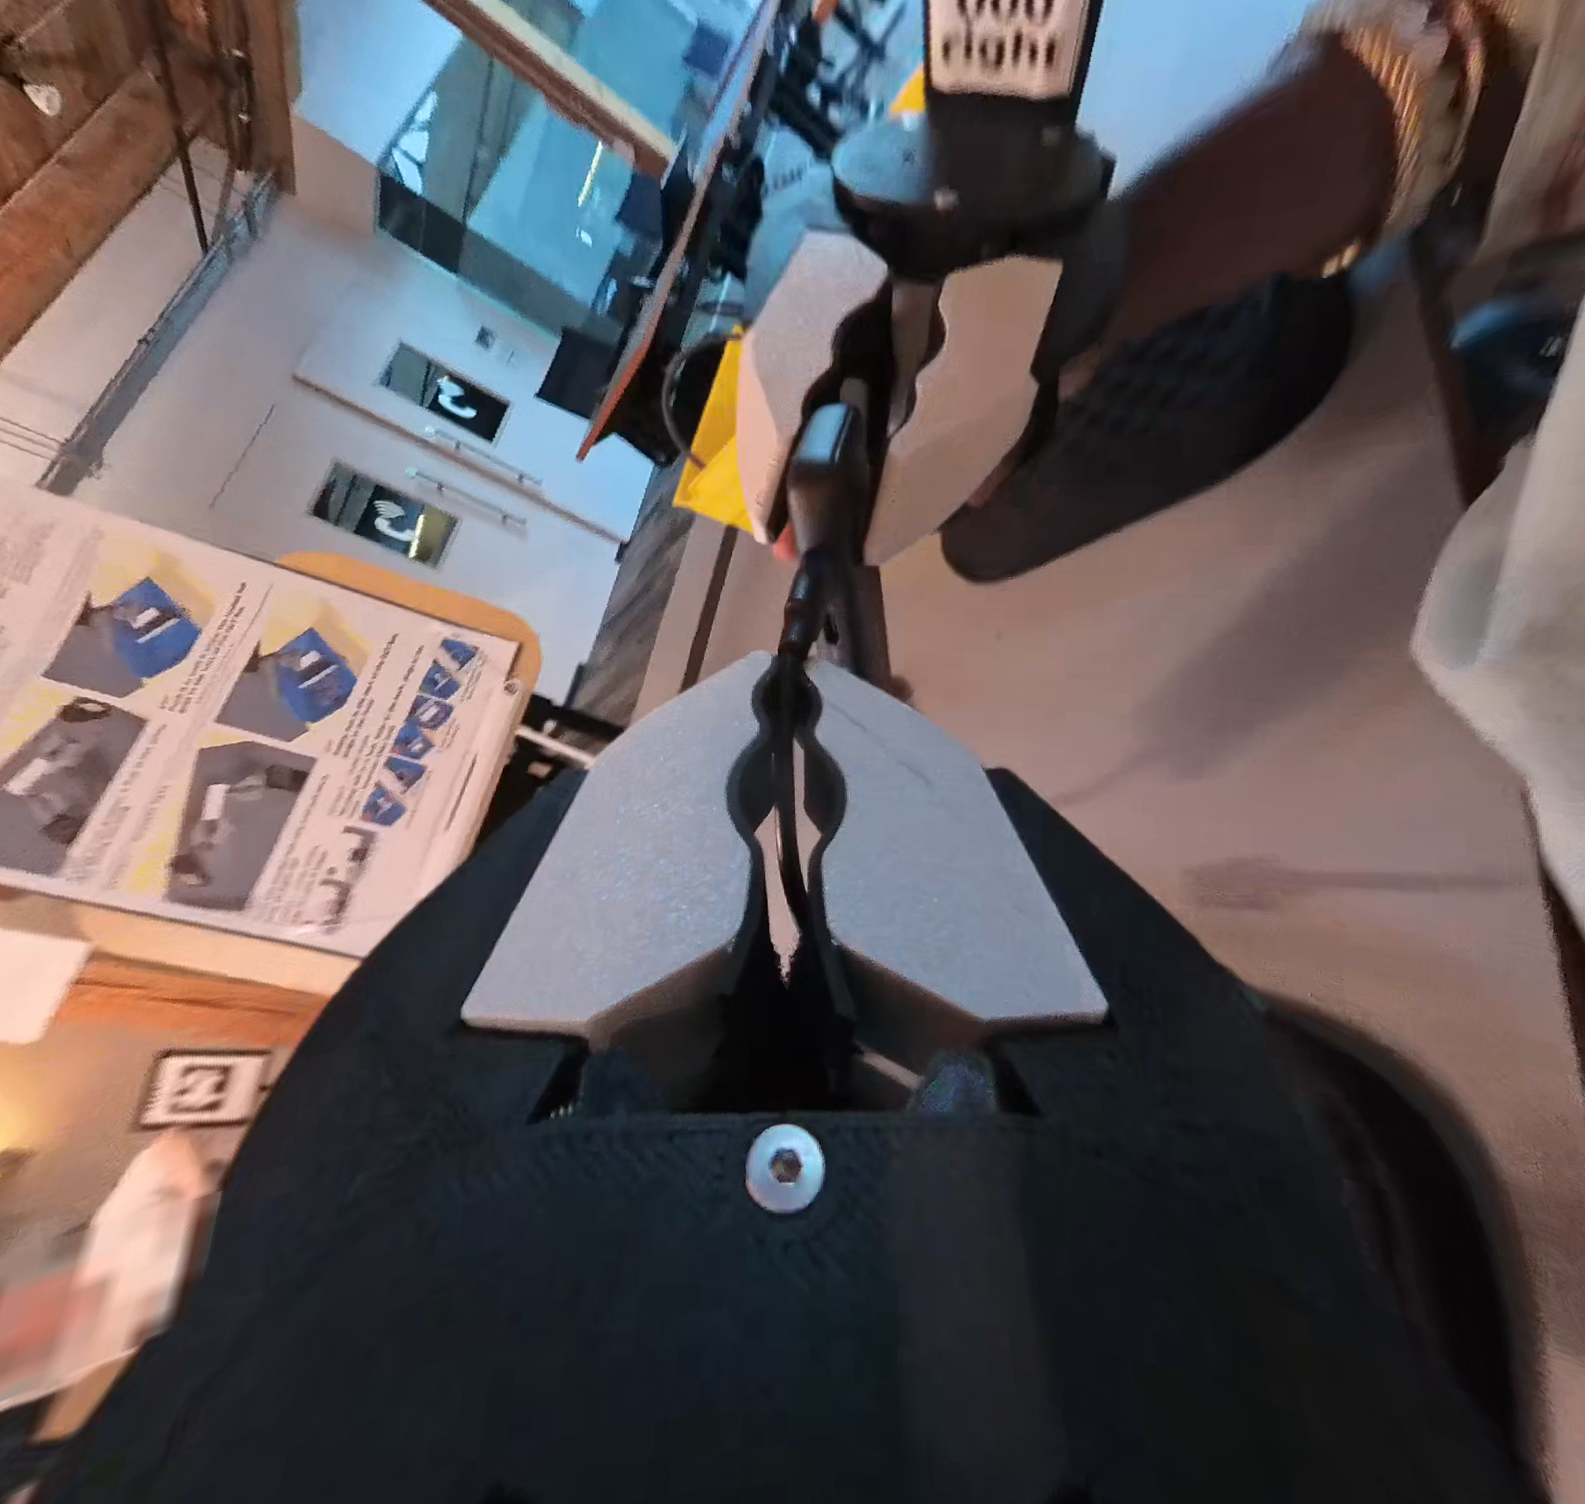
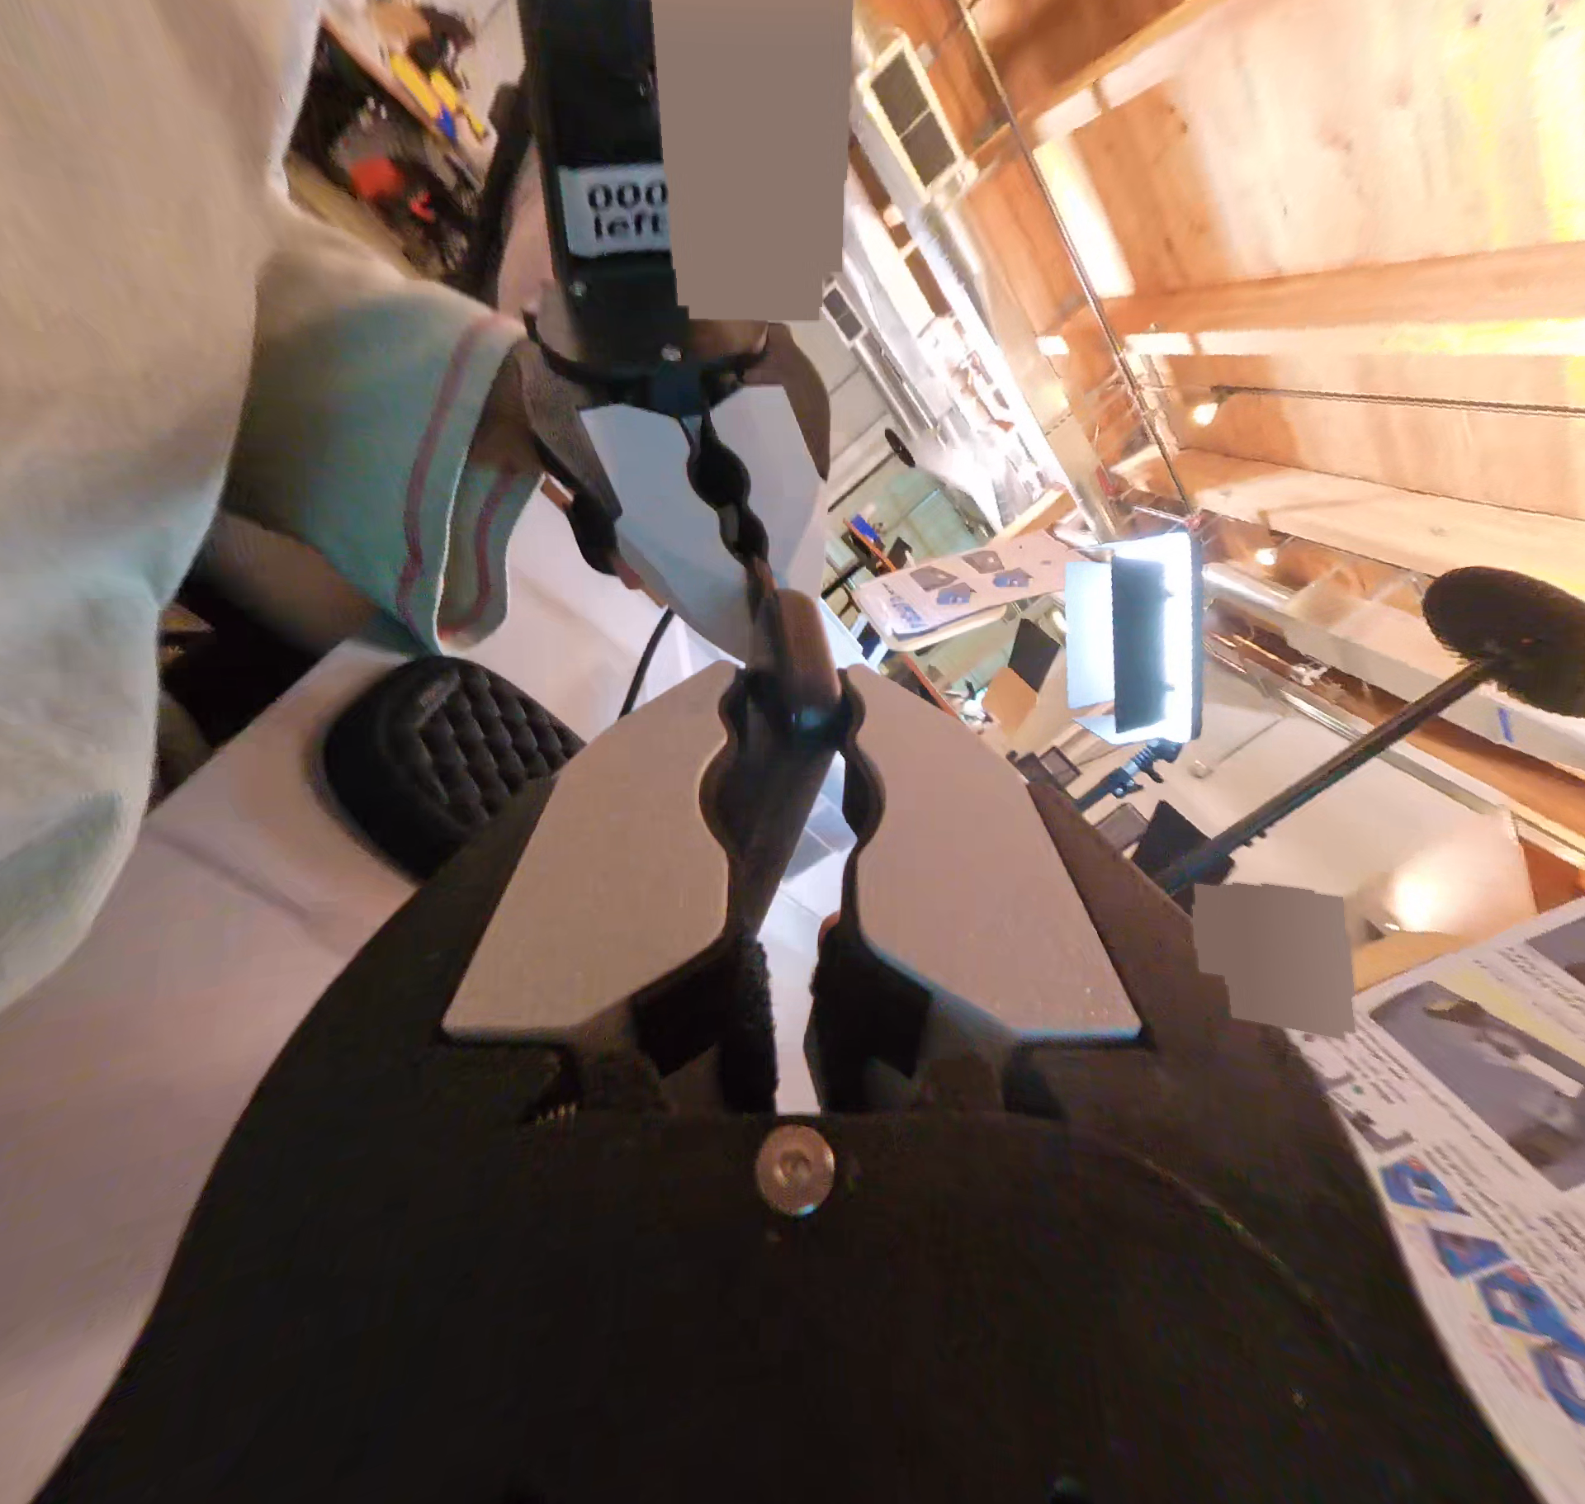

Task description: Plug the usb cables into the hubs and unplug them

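Both grippers are lifted off the table and face each other. My left gripper point(image 1: 785, 674) is shut on a thin black cable point(image 1: 802, 605) just behind its strain relief. The cable runs up to a small dark plug or hub body point(image 1: 823, 446), which my right gripper point(image 1: 828, 541) clamps between its grey fingers. In the right wrist view my right gripper point(image 2: 793, 678) is shut on that dark body point(image 2: 798, 644), and the left gripper point(image 2: 759, 605) holds the cable point(image 2: 729, 511) right beyond it. I cannot tell whether a connector is mated inside the grip.
A black textured pad point(image 2: 437, 760) lies on the white table point(image 2: 214, 905) below the grippers. A printed instruction sheet point(image 1: 214, 734) lies to one side and also shows in the right wrist view point(image 2: 1501, 1120). A person's pale sleeve point(image 2: 129, 348) is close. A light panel point(image 2: 1149, 631) and a microphone point(image 2: 1492, 605) stand beyond.
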{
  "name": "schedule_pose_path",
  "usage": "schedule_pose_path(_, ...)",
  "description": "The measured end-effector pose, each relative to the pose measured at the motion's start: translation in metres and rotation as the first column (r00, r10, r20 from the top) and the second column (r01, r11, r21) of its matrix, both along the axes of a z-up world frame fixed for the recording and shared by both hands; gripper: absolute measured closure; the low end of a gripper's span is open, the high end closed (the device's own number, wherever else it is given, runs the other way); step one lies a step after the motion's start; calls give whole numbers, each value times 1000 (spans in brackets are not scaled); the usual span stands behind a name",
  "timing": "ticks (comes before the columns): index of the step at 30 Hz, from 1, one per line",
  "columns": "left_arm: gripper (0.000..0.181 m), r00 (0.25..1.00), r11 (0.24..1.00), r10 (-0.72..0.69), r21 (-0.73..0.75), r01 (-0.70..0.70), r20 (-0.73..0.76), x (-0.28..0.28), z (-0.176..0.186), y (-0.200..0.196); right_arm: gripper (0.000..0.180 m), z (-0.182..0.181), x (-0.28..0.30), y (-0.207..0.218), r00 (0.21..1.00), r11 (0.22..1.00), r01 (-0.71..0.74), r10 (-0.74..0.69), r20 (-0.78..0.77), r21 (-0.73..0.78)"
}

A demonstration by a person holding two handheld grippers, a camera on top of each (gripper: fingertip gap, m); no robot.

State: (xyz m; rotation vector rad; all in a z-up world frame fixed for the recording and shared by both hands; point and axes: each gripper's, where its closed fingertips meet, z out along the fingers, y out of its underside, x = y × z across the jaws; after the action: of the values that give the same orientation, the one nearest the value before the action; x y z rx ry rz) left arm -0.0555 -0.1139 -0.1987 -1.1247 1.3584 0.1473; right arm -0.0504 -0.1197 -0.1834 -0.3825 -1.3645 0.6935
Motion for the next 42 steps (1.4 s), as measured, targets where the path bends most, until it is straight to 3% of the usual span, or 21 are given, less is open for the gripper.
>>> schedule_pose_path(4, 175, 997, 997, -22, -67, 27, 75, -2, 0, 2, 167, -6, -1, -2, 996, 995, -42, 48, 71, -87)
schedule_pose_path(7, 154, 985, 979, -89, -167, 113, 149, -1, 2, -7, 167, -13, -2, -1, 991, 994, -37, 50, 122, -107)
schedule_pose_path(10, 161, 978, 944, -138, -280, 177, 156, 2, -7, -14, 167, -17, -4, -4, 987, 995, -39, 52, 149, -89)
schedule_pose_path(12, 175, 988, 960, -128, -241, 144, 82, -1, -15, -10, 167, -19, -4, -6, 984, 996, -46, 59, 170, -81)
schedule_pose_path(24, 176, 985, 961, -171, -218, 168, 8, 2, -19, -23, 167, -22, -3, -17, 973, 993, -90, 104, 207, -77)
schedule_pose_path(27, 175, 981, 962, -189, -193, 194, 46, 4, -14, -25, 167, -17, -2, -21, 976, 993, -99, 110, 186, -67)
schedule_pose_path(29, 175, 970, 963, -215, -143, 230, 116, 8, 0, -28, 167, -1, 1, -24, 987, 989, -132, 137, 89, -67)
schedule_pose_path(31, 175, 960, 964, -240, -81, 253, 143, 13, 10, -31, 156, 5, 6, -24, 988, 985, -156, 157, 9, -76)
schedule_pose_path(32, 175, 958, 965, -245, -55, 255, 152, 13, 13, -30, 151, 3, 6, -18, 989, 985, -147, 148, 3, -90)
schedule_pose_path(37, 176, 940, 952, -289, -51, 302, 182, 18, 12, -36, 164, -7, 3, -19, 984, 977, -172, 177, 33, -128)
schedule_pose_path(42, 176, 931, 947, -313, -20, 322, 186, 18, 12, -41, 162, -18, -1, -15, 978, 974, -170, 185, 95, -153)
